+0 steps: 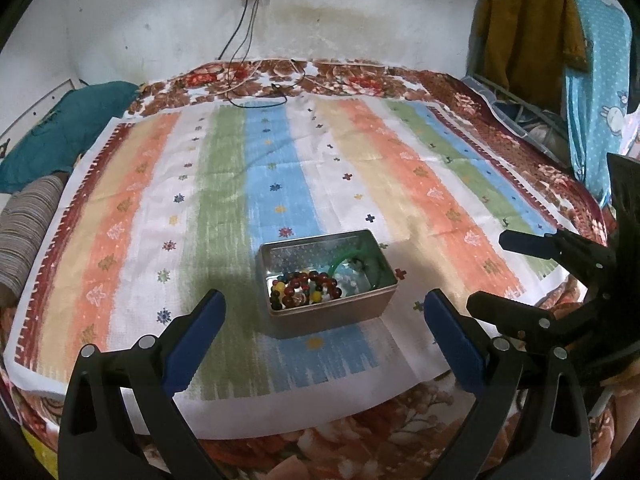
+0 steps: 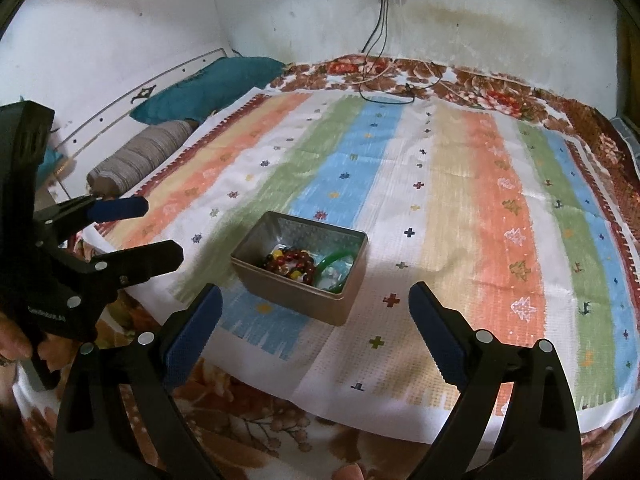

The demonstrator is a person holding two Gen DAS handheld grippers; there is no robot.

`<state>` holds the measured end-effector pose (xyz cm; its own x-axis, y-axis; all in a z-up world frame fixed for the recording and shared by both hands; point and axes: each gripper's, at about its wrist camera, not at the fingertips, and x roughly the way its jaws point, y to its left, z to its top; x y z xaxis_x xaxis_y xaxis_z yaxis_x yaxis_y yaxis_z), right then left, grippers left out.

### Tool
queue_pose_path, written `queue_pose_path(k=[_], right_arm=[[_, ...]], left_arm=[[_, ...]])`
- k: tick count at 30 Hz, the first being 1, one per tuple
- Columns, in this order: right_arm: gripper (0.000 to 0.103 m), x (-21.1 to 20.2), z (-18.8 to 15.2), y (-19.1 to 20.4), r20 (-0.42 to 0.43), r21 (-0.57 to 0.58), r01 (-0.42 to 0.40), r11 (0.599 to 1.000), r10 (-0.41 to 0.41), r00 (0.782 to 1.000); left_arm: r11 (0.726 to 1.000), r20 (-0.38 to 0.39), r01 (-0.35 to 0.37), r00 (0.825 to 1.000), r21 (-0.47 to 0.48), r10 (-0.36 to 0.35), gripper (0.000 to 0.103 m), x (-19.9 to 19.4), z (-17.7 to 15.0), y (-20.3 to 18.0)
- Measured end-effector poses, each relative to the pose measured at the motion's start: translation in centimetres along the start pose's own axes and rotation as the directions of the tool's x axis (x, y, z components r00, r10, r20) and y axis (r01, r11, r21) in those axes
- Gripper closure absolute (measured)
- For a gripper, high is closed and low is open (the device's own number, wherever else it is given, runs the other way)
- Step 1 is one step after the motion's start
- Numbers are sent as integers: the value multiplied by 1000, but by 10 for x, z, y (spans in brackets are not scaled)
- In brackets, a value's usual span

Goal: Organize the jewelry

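- Two tools face one bed (image 1: 460,80), which carries a floral blanket and, over it, a striped cloth (image 1: 360,168) spread flat.
- On that cloth, near its front edge, sits your metal tin (image 1: 328,280), lid off, long axis running roughly left to right across both views.
- Your left tool (image 1: 324,336) is spread wide with nothing between its blue pads; the tin lies straight ahead of it, just beyond the fingertips, so this hand looks nearer.
- Your right tool (image 2: 316,320) is likewise spread and empty; from it the tin lies ahead and slightly left, apart from the pads.
- Inside the tin, a green bangle (image 1: 344,264) leans toward the right end.
- The beaded bracelets (image 1: 304,288) are heaped at the left end, touching one another; I judge you must single one out from above.
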<state>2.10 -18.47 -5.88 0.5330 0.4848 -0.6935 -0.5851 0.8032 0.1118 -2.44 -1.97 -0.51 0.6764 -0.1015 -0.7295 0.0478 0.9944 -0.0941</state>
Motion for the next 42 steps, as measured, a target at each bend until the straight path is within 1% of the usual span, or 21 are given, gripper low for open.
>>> queue_pose_path(k=[7,17,19,24,42], right_arm=[[8,-4,-1,-1,20,2,5,1000,-5,1000],[8,-5,-1,2,24,-17,5,1000,-4,1000],[8,-5,-1,3,21,-13,-2,1000,3,1000],[8,-4,0,2,26,-4,-6,1000,6,1000],[8,-6,1,-1,37,6,-14,1000,14,999]], left_arm=[[1000,25,-9,1000,3,9,6,-4,0,0],[1000,33,-17,999,-13,18,6,-6,1,3],[999,32,-27,999,-19,27,6,-6,1,4],[1000,28,-15,999,-11,16,6,-5,1,3],[1000,23,-22,999,-7,22,6,-3,-1,3]])
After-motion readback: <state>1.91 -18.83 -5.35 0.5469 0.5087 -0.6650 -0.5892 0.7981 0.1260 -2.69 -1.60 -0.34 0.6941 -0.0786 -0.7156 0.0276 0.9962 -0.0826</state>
